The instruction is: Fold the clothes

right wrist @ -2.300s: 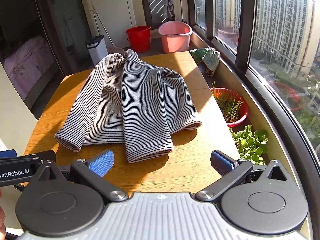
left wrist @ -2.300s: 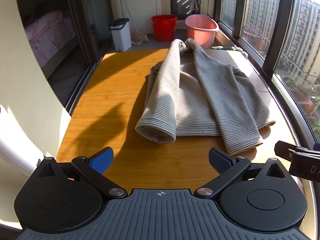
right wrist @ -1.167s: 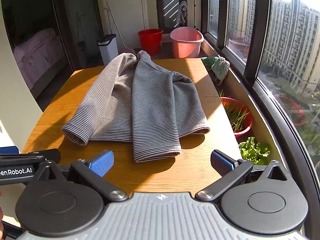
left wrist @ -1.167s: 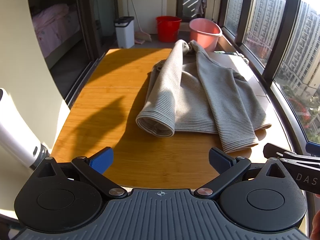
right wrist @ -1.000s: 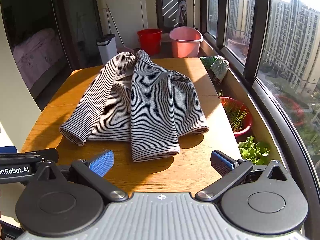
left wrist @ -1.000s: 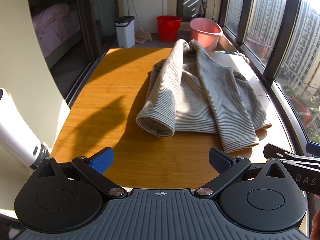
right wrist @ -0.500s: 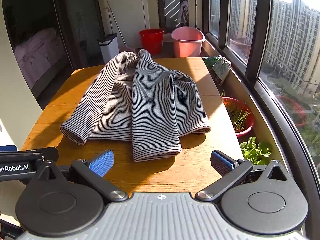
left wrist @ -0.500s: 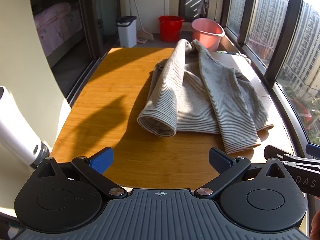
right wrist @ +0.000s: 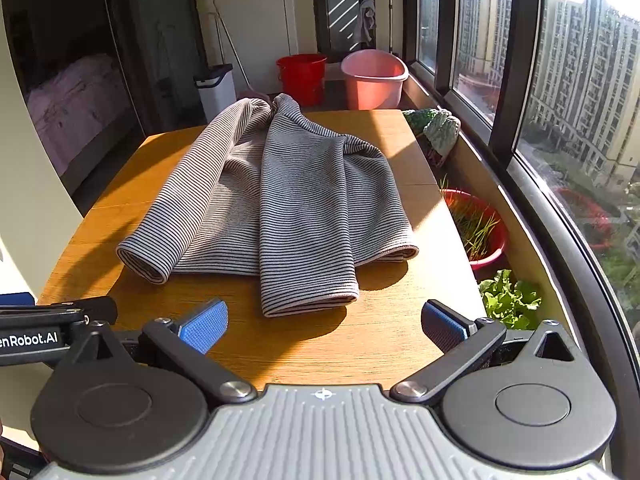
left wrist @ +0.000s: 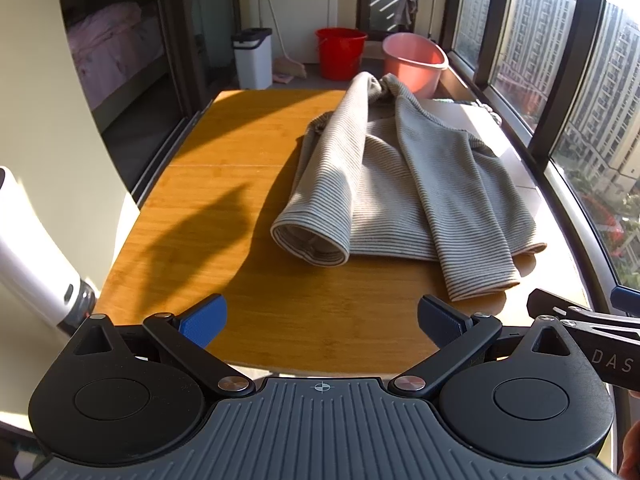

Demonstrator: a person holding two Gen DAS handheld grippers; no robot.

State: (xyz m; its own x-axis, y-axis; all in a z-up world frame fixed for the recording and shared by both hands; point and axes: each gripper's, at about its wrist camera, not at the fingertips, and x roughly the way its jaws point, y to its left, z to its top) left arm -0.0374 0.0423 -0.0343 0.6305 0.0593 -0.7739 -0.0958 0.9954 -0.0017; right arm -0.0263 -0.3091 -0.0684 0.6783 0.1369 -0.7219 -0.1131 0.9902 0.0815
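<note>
Striped grey sweater point(left wrist: 400, 184) point(right wrist: 288, 196) lies flat on the wooden worktop point(left wrist: 224, 208) point(right wrist: 380, 340), right of centre in the left wrist view. Long axis runs away from the cameras: hem at the near end, neck bunched at the far end, toward the pink basin point(left wrist: 414, 62) point(right wrist: 374, 76). Both sleeves are folded in over the body, cuffs pointing to the near edge; the left cuff gapes open. Sun and shadow cross the wood.

Left claw point(left wrist: 318, 322), blue pads wide apart, holds nothing, hangs at the near edge short of the cuffs. Right claw point(right wrist: 323, 324) likewise spread and empty, just short of the right cuff. Red bucket point(left wrist: 340, 52) sits beside the basin.
</note>
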